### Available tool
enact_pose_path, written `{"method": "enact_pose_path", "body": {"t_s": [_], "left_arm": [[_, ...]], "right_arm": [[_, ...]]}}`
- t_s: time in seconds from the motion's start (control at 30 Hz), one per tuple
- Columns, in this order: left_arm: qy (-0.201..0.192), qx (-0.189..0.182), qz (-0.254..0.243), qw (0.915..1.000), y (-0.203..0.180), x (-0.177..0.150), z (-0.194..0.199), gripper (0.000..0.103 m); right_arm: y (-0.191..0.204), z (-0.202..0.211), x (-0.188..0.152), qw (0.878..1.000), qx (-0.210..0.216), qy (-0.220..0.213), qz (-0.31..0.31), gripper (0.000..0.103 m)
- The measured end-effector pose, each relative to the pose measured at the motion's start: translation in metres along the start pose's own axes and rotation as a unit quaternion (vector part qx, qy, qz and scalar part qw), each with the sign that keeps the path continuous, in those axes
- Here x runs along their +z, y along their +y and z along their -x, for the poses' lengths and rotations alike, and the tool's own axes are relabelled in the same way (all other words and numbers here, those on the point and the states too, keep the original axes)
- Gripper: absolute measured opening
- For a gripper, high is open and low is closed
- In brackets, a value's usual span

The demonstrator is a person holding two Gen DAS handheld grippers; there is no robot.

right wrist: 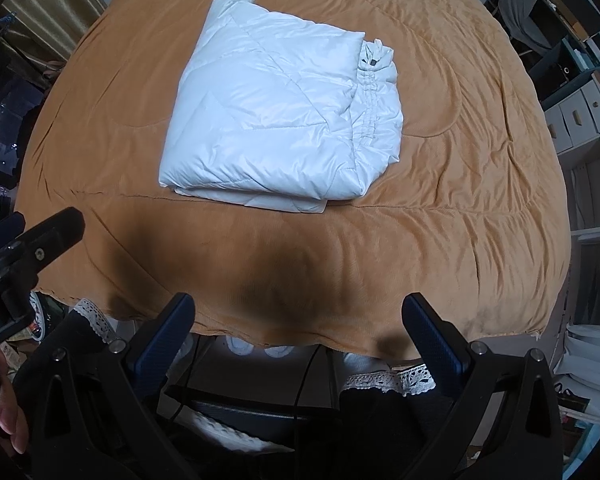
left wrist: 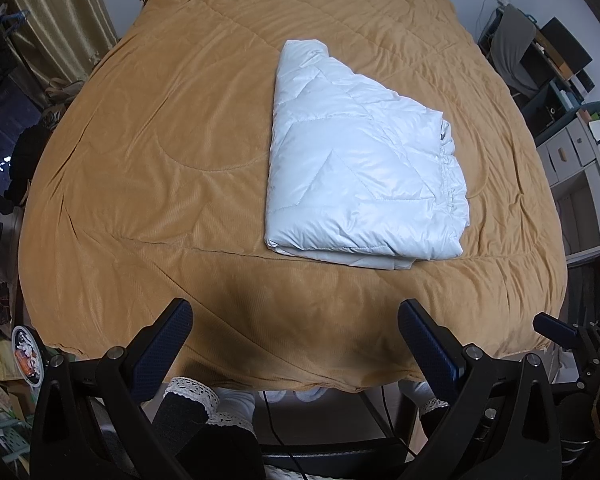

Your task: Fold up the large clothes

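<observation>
**Ana:** Left wrist view first. What lies on the mustard-yellow quilted bedspread [left wrist: 160, 160]?

**Ben:** A white quilted puffer jacket [left wrist: 360, 168], folded into a thick, roughly rectangular bundle. It rests on the bedspread, right of its middle, well back from the bedspread's near edge. A gathered, elastic-looking hem runs down the bundle's right side, and layered edges show along its near side.

**Ana:** And the left gripper [left wrist: 296, 340]?

**Ben:** Its two black fingers with blue textured pads [left wrist: 164, 344] are spread wide, holding nothing. It hangs over the bedspread's near edge, well apart from the jacket. The tip of the other tool pokes in at the far right of the bedspread's near corner.

**Ana:** Anything around the bedspread?

**Ben:** Golden satin curtains [left wrist: 56, 20] left of it, grey shelving with boxes [left wrist: 572, 152] right of it.

**Ana:** Now the right wrist view.

**Ben:** The same white bundle [right wrist: 276, 120] sits on the bedspread [right wrist: 460, 200], here left of its middle, with the gathered hem on the right and a small dark tab near the bundle's far right corner. The right gripper [right wrist: 300, 340] is also splayed wide and empty, over the bedspread's near edge, clear of the jacket. A dark shadow falls on the bedspread between them.

**Ana:** The left tool?

**Ben:** It [right wrist: 52, 224] enters beside the bedspread's left edge; from here I cannot tell its spread.
</observation>
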State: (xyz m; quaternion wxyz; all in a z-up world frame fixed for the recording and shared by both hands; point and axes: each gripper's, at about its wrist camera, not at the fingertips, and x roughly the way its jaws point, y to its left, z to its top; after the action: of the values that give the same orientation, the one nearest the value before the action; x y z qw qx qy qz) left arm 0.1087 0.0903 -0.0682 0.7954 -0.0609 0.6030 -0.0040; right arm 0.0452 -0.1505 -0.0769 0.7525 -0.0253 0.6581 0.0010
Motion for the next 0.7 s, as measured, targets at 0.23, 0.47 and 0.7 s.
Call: {"method": "enact_pose_path", "body": {"t_s": [0.23,0.47,0.7], "left_arm": [[0.003,0.0,0.0,1.0,0.0001,-0.0005,0.0007,0.103],[0.003,-0.002,-0.003,1.0,0.0004,0.0012,-0.0001,0.103],[0.005,-0.004,-0.004,1.0,-0.002,0.003,-0.0015,0.103]], "right_arm": [[0.0014,-0.001,0.0002,1.0,0.0,0.001,0.0,0.103],[-0.0016,-0.0008,-0.0014,1.0,0.0,0.003,0.003,0.103],[-0.0034,-0.0018,0.0018,1.0,0.0,0.003,0.003,0.103]]}}
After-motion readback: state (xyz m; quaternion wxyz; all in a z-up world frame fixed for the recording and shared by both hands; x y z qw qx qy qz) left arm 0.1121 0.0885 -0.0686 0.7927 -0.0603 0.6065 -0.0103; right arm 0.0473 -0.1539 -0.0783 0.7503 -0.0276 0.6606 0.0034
